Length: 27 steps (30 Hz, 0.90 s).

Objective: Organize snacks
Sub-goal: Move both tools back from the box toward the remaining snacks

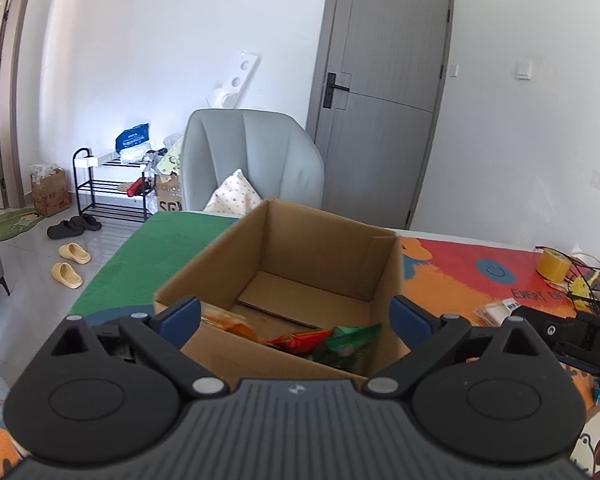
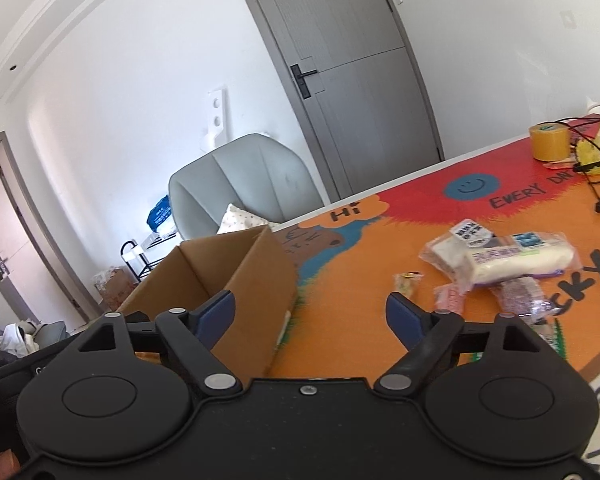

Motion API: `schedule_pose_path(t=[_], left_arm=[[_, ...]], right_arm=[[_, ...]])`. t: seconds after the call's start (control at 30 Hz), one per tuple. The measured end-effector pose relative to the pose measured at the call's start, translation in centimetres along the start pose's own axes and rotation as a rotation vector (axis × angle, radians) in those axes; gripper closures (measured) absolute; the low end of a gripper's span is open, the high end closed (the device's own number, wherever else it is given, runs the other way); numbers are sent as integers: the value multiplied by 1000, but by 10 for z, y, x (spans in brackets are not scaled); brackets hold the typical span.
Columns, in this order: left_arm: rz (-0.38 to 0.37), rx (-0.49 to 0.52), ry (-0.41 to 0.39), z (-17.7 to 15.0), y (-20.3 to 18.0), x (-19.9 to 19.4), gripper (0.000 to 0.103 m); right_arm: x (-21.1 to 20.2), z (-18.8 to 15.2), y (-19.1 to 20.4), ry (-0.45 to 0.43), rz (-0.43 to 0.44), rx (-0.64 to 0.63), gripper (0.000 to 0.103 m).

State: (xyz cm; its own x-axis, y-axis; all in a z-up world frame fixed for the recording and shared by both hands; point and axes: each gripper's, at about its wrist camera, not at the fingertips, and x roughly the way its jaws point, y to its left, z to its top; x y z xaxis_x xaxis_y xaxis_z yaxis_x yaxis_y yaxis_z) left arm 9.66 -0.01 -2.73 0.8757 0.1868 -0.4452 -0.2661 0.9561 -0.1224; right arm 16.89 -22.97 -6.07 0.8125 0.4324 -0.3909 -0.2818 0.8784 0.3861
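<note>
An open cardboard box (image 1: 220, 260) stands on the colourful mat. Orange (image 1: 230, 322), red (image 1: 300, 338) and green (image 1: 348, 340) snack packets lie in its near part. My left gripper (image 1: 296, 316) hangs open over the box's near edge, with nothing between its blue pads. The right gripper (image 2: 310, 308) is open too and empty, just right of the box (image 2: 244, 276). More snacks lie loose on the mat to its right: a long white packet (image 2: 516, 260), a clear-wrapped one (image 2: 448, 254), a pink one (image 2: 450, 300) and a small sweet (image 2: 406, 284).
A yellow tape roll (image 2: 548, 142) and black cables (image 2: 596, 184) sit at the mat's far right. Behind the table are a grey armchair (image 1: 252, 156) and a closed grey door (image 1: 384, 92). A shoe rack (image 1: 112, 184) and slippers (image 1: 70, 264) are on the floor at left.
</note>
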Motion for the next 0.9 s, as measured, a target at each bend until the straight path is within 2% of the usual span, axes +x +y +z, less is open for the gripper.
schedule_pose_path(t=[0.3, 0.8, 0.9], left_arm=[[-53, 44, 24, -10, -28, -3, 3], [-149, 111, 53, -24, -76, -3, 3], [-119, 136, 45, -30, -88, -2, 3]], right_arm=[[-22, 1, -33, -16, -55, 16, 10], [-52, 0, -84, -64, -160, 45, 10], [-56, -1, -96, -71, -179, 50, 10]])
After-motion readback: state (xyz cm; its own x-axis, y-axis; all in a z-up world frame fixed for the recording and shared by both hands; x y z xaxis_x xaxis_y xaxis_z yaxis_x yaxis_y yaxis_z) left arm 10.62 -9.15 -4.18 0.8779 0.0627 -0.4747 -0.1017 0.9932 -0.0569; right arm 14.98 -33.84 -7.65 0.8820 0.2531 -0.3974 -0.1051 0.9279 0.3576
